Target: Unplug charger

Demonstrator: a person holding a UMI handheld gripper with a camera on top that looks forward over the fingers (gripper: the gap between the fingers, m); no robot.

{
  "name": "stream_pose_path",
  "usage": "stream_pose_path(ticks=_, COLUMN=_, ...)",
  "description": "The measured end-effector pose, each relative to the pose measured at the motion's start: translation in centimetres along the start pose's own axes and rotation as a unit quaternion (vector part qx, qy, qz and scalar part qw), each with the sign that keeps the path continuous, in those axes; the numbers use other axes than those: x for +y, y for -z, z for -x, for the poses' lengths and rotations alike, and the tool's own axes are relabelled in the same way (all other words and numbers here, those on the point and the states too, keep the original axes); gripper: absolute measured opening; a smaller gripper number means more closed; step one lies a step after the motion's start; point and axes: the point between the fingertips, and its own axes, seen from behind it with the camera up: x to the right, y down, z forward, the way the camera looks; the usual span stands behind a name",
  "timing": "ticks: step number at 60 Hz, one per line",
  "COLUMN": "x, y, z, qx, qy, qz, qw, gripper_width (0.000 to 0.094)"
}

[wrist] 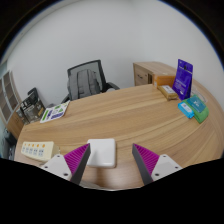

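A white square charger block [101, 153] lies on the wooden table [120, 115], just ahead of my left finger and partly between the two fingers. My gripper [112, 160] is open, its purple pads [77, 158] spread wide on either side. The right finger stands well clear of the charger. No cable or socket shows on the charger from here.
A white power strip [35, 150] lies at the left near the table edge. A black office chair [88, 78] stands behind the table. Books [54, 112] lie at the left, a purple box [184, 78] and green packets [193, 107] at the right, and a wooden cabinet [152, 73] stands beyond.
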Motion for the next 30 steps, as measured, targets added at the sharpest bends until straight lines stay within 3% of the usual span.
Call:
stream_pose_path(ticks=17, x=-3.0, y=13.5, z=-0.1, qx=0.060, qy=0.084, qz=-0.040, qw=0.994, gripper_width=0.0858)
stream_pose_path(ticks=30, x=-0.9, y=25.2, z=3.4, qx=0.077, qy=0.096, qz=-0.053, qw=0.991, gripper_width=0.0861)
